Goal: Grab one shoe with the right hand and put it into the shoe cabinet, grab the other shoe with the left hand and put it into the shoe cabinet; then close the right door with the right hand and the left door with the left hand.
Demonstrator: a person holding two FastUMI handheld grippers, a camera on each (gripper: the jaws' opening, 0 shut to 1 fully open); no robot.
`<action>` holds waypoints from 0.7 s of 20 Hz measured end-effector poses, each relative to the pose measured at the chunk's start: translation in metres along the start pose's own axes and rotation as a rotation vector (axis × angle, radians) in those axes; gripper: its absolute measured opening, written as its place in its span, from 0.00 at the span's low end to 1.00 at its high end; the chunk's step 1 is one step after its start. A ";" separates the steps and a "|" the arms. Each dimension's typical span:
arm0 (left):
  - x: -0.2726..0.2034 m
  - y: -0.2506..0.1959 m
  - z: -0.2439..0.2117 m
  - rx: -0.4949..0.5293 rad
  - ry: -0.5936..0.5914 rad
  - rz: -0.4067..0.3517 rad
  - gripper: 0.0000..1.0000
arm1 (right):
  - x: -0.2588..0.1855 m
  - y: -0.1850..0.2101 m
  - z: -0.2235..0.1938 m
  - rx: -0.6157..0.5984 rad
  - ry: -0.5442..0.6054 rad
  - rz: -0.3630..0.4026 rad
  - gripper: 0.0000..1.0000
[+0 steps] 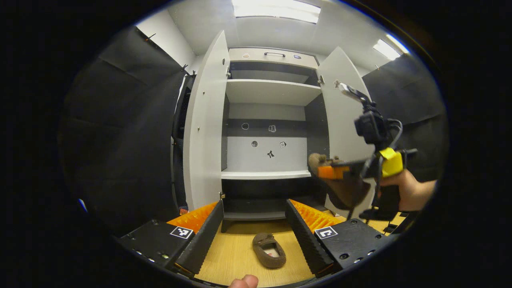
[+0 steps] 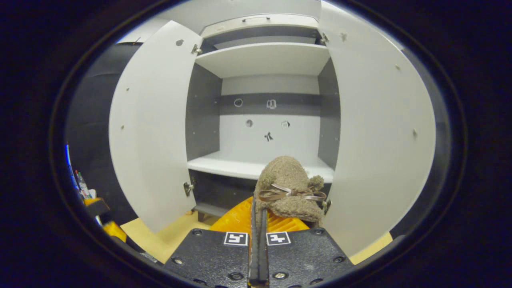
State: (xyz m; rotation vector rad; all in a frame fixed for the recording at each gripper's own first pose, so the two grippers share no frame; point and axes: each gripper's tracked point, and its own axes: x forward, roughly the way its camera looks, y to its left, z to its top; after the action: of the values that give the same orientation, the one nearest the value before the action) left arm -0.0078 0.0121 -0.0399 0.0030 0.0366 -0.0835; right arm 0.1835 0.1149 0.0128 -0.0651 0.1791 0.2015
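Note:
A brown fuzzy shoe [image 1: 269,251] lies on the wooden floor between the spread fingers of my open left gripper [image 1: 254,234]. The white shoe cabinet [image 1: 266,128] stands ahead with both doors open. At the right of the left gripper view, a hand holds my right gripper [image 1: 332,171] in the air, carrying the other brown shoe [image 1: 346,188] toward the cabinet. In the right gripper view my right gripper [image 2: 258,216] is shut on that shoe [image 2: 289,188], whose toe with a ribbon bow points at the middle shelf [image 2: 248,166].
The left door [image 1: 204,124] and right door [image 1: 344,120] stand wide open. The upper shelf [image 1: 272,90] and middle shelf [image 1: 266,174] are bare. Black cloth walls flank the cabinet. A fingertip [image 1: 245,282] shows at the bottom edge.

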 end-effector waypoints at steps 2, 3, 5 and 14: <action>0.000 -0.008 -0.004 -0.024 0.010 -0.021 0.94 | 0.036 -0.008 0.040 -0.036 -0.009 -0.013 0.02; 0.001 -0.009 -0.006 -0.032 0.015 -0.028 0.94 | 0.057 -0.015 0.056 -0.064 -0.012 -0.035 0.04; 0.003 -0.009 -0.006 -0.035 0.015 -0.028 0.95 | 0.101 -0.017 0.086 -0.097 -0.008 -0.052 0.04; 0.009 0.031 -0.010 -0.048 0.022 0.073 0.95 | 0.251 -0.045 0.054 -0.142 0.293 -0.151 0.04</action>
State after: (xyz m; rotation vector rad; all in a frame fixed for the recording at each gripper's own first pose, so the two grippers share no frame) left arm 0.0031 0.0420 -0.0498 -0.0424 0.0599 -0.0093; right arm 0.4443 0.1235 0.0215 -0.2487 0.4507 0.0527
